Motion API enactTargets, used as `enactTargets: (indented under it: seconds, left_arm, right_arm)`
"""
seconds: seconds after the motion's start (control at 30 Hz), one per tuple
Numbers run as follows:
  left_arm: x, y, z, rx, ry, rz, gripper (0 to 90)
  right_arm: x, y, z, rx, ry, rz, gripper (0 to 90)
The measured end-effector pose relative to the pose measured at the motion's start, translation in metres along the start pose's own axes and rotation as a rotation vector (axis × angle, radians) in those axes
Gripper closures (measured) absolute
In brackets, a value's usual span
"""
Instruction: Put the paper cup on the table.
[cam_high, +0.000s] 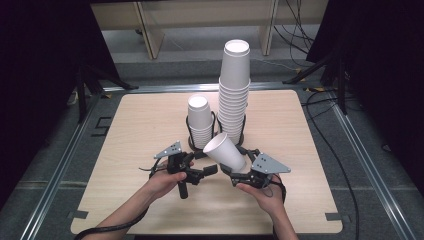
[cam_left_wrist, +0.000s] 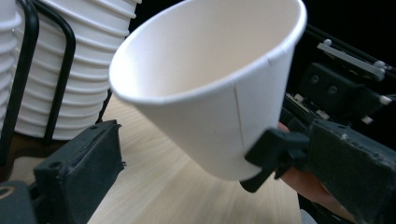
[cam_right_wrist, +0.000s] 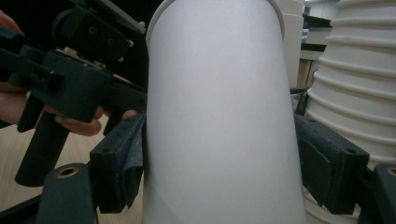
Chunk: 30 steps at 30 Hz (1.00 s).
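A: What was held at the recorded moment, and by which tool?

B: A single white paper cup (cam_high: 225, 151) was clamped near its base between the black jaws of the right gripper (cam_high: 243, 169). The cup was tilted, with its open mouth turned toward the left gripper (cam_high: 207, 171). In the right gripper view, both pads were seen pressed against the cup wall (cam_right_wrist: 219, 121), one on each side.

A: What was the condition of the left gripper?

B: Its jaws were released. In the left gripper view, one finger (cam_left_wrist: 77, 172) was seen below and short of the cup rim, apart from it; nothing was pinched.

A: Where were the remaining cups relative to the fingers?

B: Beyond the fingertips, a short stack of white paper cups (cam_high: 199, 120) and a tall stack of white paper cups (cam_high: 234, 90) were seated in a black wire holder (cam_high: 190, 131) on the light wooden table (cam_high: 135, 130).

A: How was the step judged best performed?

B: The step was judged to be the placing of the separated cup on a stack. The clamp should be kept low on the wall and light, since thin paper is easily crushed. The cup should be brought upright, centred above the chosen stack, and lowered squarely before being released. The released left fingers should be kept clear of the rim, so that the cup is not knocked askew.
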<state>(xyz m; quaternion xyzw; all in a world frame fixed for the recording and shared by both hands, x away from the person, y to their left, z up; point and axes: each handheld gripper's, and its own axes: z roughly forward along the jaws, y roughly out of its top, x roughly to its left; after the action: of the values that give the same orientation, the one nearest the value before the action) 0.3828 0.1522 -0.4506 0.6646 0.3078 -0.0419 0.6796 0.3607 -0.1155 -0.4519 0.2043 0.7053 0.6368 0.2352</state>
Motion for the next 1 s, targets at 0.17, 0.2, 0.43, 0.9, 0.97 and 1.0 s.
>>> enactTargets:
  seconds: [0.17, 0.2, 0.43, 0.9, 0.97, 1.0]
  left_arm:
    - [0.002, 0.004, 0.000, -0.013, -0.012, -0.031, 3.3]
    - [0.003, 0.004, 0.000, -0.016, -0.013, -0.040, 3.3]
    - [0.004, 0.004, 0.004, -0.020, -0.014, -0.048, 3.2]
    - [-0.003, 0.009, 0.000, -0.041, 0.035, 0.080, 13.6]
    - [-0.006, 0.012, -0.002, -0.045, 0.050, 0.121, 13.9]
    - [-0.007, 0.013, -0.004, -0.046, 0.055, 0.136, 13.9]
  right_arm:
    - [0.006, 0.000, 0.002, 0.016, 0.025, 0.021, 23.3]
    - [0.004, 0.000, 0.003, 0.009, 0.011, -0.021, 23.4]
    - [0.009, -0.002, 0.011, -0.014, 0.044, -0.028, 23.2]
    - [0.016, -0.001, 0.014, 0.089, 0.056, -0.021, 13.8]
    - [0.016, -0.001, 0.015, 0.111, 0.088, 0.001, 9.6]
    - [0.015, 0.000, 0.013, 0.152, 0.079, -0.011, 7.9]
